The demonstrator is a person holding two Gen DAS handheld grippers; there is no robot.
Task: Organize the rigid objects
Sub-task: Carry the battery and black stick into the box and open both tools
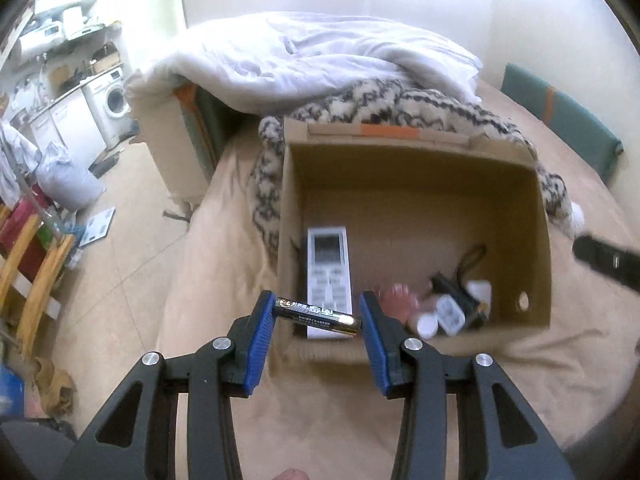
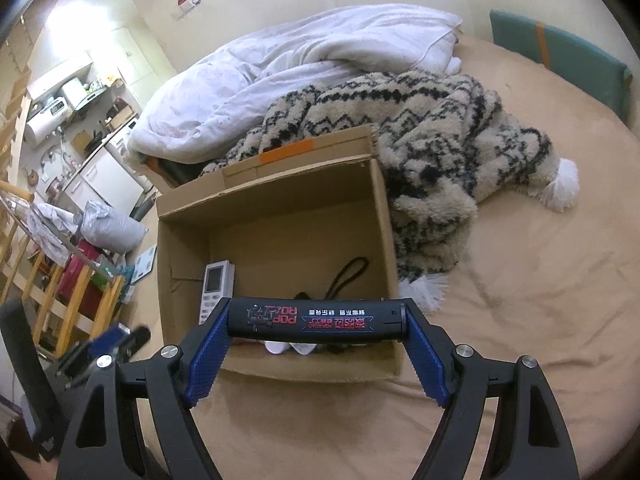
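Left gripper (image 1: 318,316) pinches battery (image 1: 318,314), right gripper (image 2: 316,322) black tube (image 2: 316,321); box (image 2: 276,200) on tan bed (image 2: 520,300), cluttered rm.

I take the patterned fleece blanket (image 2: 432,152) as my landmark, cream with black zigzags, heaped on the tan bedsheet (image 2: 540,300). A rumpled white duvet (image 2: 304,64) lies piled behind it, touching it. Beyond it at the far edge sits a teal cushion (image 2: 560,60) with an orange stripe. Far off to its left stands a white washing machine (image 1: 112,104).
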